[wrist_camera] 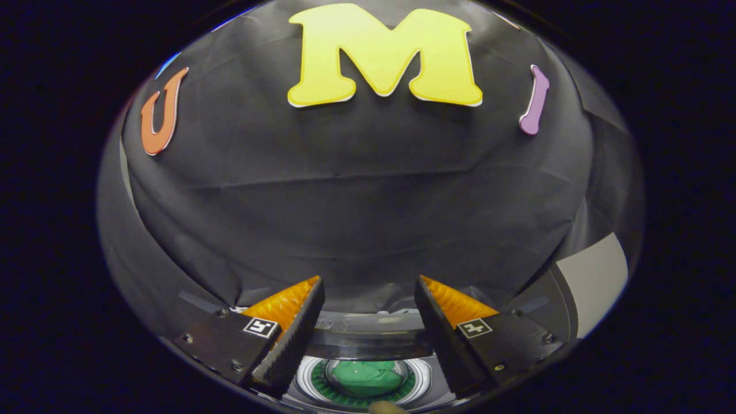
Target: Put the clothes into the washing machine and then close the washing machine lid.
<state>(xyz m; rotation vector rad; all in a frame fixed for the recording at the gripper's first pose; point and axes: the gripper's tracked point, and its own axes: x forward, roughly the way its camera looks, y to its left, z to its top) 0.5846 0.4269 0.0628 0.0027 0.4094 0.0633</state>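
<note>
Washing machine (368, 345) parts sit low in the gripper view, between the two fingers: a round drum opening ringed by a pale rim, with a dark curved band, which looks like the raised lid's edge or the machine's back rim, arching just behind it. Inside the drum lies a green piece of clothing (368, 376), bunched into a lump at the middle of the opening, with a ring of green perforated drum wall showing around it. The garment lies wholly within the opening and nothing hangs over the rim. The opening is uncovered, so the lid is not shut over it. The gripper (369, 322) hangs above the machine with its fingers (290, 339) spread wide, a broad gap between the tips; nothing is pinched between them and neither pad touches the cloth or the rim. Beyond the fingers hangs the black cloth wall (356, 218) of the booth, creased in long horizontal folds. To the right of the right finger a pale grey panel (595, 279) stands beside a dark curved edge.
</note>
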